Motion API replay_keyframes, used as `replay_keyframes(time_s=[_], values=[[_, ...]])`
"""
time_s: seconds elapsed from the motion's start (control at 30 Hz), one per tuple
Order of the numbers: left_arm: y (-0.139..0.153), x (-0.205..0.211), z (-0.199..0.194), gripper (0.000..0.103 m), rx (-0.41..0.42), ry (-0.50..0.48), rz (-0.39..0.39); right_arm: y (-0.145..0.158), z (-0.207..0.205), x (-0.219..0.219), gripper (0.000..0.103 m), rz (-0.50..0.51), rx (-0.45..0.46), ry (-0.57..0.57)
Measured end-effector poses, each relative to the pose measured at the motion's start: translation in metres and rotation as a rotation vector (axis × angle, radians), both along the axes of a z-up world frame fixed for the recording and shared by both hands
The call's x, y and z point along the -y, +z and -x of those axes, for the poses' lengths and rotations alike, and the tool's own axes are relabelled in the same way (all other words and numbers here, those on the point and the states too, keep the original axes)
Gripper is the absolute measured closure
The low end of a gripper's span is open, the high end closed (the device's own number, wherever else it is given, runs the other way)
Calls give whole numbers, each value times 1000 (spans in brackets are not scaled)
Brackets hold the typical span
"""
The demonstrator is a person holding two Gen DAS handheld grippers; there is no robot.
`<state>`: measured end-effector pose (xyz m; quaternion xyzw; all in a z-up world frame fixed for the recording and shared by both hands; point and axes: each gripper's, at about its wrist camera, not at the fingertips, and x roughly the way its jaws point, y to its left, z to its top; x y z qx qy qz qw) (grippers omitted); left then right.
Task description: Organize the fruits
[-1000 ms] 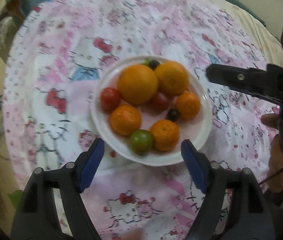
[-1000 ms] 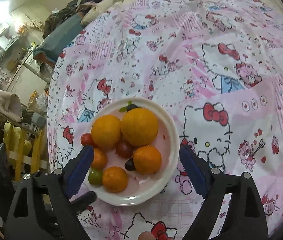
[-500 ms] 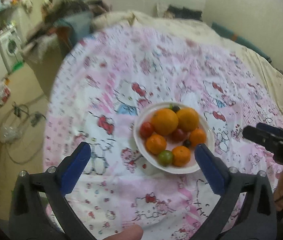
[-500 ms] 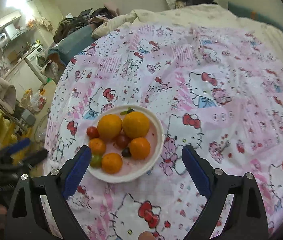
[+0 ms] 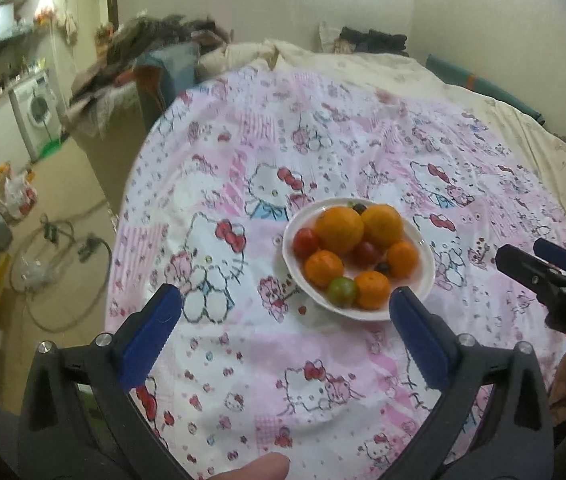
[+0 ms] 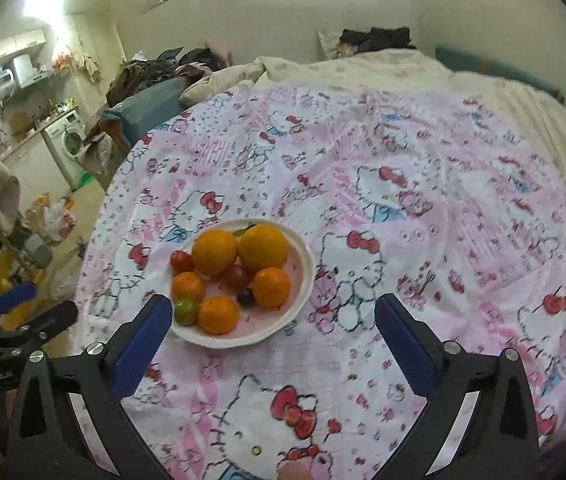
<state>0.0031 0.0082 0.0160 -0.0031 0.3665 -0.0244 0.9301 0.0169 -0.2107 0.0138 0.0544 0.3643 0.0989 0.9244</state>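
A white plate [image 5: 423, 240] [image 6: 305, 252] sits on the pink Hello Kitty sheet, filled with fruit. Two big oranges [image 5: 339, 229] [image 6: 263, 247] lie at the back, three small mandarins [image 5: 371, 290] [image 6: 217, 315] around them. There are also red tomatoes [image 5: 306, 242] [image 6: 182, 261], a green tomato [image 5: 341, 290] [image 6: 186, 311] and dark grapes [image 5: 383, 267] [image 6: 245, 297]. My left gripper [image 5: 285, 308] is open and empty, held back above the sheet in front of the plate. My right gripper [image 6: 273, 312] is open and empty, also back from the plate. Each gripper shows at the edge of the other's view.
The sheet covers a bed [image 5: 363, 80] with a cream quilt and dark clothes at the far end. The bed's left edge drops to a floor with cables [image 5: 63, 248], bags and a washing machine [image 5: 37, 110] [image 6: 69, 142]. A wall runs behind.
Both grippers have pulled up and back from the plate, so it looks smaller and more of the room shows. The fruit has not moved.
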Motion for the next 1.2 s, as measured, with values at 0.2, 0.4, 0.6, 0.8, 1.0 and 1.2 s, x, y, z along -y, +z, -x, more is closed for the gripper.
replay_keyframes(time_s=[0.2,0.4,0.6,0.8,1.0,1.2], values=[[1,-5,-10,0,18,16,49,-10,-8,-1,0,-8,-36,-4],[-1,-5,-11,0,-9,11,76,-7,-5,-2,0,4,-15,-4],[0,0,-11,0,-2,4,65,-6,-6,-3,0,8,-11,-4],[0,0,-11,0,0,7,68,-7,-6,-4,0,12,-13,-5],[-2,-2,-11,0,-9,18,75,-7,-4,-4,0,19,-10,-3],[-3,-1,-10,0,-3,21,75,-7,-4,-3,0,30,-17,-10]])
